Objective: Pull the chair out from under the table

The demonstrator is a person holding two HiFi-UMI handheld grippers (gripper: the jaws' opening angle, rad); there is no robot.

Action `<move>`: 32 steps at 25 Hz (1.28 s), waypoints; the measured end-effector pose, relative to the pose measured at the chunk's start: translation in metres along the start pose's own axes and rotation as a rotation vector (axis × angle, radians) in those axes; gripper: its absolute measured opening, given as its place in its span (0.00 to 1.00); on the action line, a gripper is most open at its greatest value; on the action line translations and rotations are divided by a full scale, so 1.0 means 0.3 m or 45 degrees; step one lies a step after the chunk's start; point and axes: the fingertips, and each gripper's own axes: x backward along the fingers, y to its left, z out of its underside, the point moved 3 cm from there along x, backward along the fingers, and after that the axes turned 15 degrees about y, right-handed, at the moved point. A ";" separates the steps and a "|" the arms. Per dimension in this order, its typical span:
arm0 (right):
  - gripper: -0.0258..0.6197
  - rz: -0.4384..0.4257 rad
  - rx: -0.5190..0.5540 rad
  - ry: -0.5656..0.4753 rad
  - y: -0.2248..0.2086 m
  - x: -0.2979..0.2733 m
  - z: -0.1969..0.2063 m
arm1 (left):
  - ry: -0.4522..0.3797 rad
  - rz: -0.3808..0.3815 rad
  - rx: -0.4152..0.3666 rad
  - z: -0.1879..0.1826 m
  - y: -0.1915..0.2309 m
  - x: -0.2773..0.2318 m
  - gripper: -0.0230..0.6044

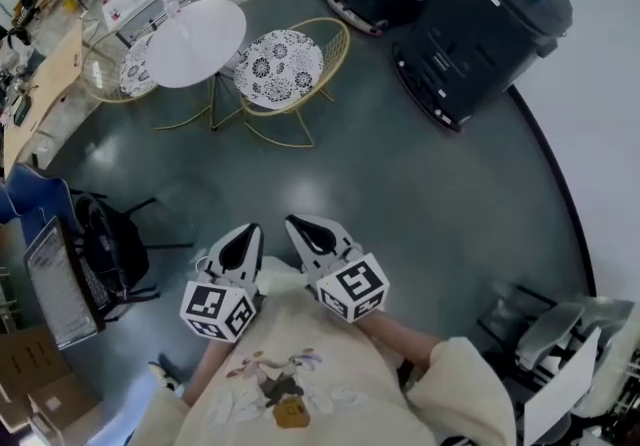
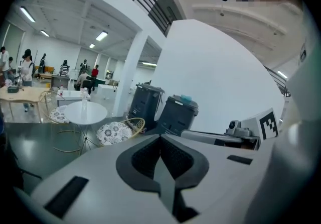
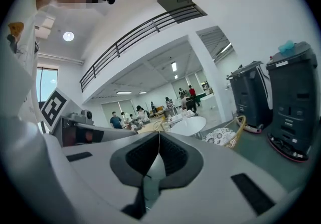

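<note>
A gold wire chair (image 1: 285, 69) with a patterned seat cushion stands pushed against a small round white table (image 1: 197, 42) across the dark floor; the same chair (image 2: 116, 131) and table (image 2: 85, 112) show in the left gripper view, and the chair (image 3: 225, 136) and table (image 3: 188, 126) in the right gripper view. My left gripper (image 1: 243, 231) and right gripper (image 1: 296, 223) are held close to my body, well short of the chair. Both are shut with nothing between the jaws.
A second wire chair (image 1: 118, 74) sits on the table's far side. Two large dark machines (image 1: 480, 29) stand at the upper right by a white wall. A black office chair (image 1: 110, 244) and a desk edge (image 1: 40, 94) lie at left. People stand in the far background.
</note>
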 end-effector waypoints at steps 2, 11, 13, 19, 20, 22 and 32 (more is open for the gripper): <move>0.05 0.036 -0.026 -0.002 -0.071 0.072 0.023 | 0.016 0.026 -0.004 -0.011 -0.072 -0.056 0.05; 0.05 0.234 -0.163 -0.024 -0.332 0.184 0.052 | 0.118 0.170 -0.080 -0.075 -0.165 -0.286 0.05; 0.05 0.244 -0.183 0.001 -0.388 0.163 0.060 | 0.100 0.191 -0.080 -0.099 -0.159 -0.334 0.05; 0.05 0.295 -0.132 0.051 -0.611 0.095 -0.046 | 0.101 0.219 0.023 -0.185 -0.071 -0.553 0.05; 0.05 0.296 -0.120 0.062 -0.655 0.082 -0.077 | 0.110 0.219 0.044 -0.210 -0.057 -0.604 0.05; 0.05 0.292 -0.098 0.086 -0.745 0.060 -0.143 | 0.116 0.226 0.075 -0.285 -0.046 -0.700 0.05; 0.05 0.256 0.043 0.130 -1.180 -0.057 -0.542 | 0.029 0.208 0.110 -0.723 0.075 -1.102 0.05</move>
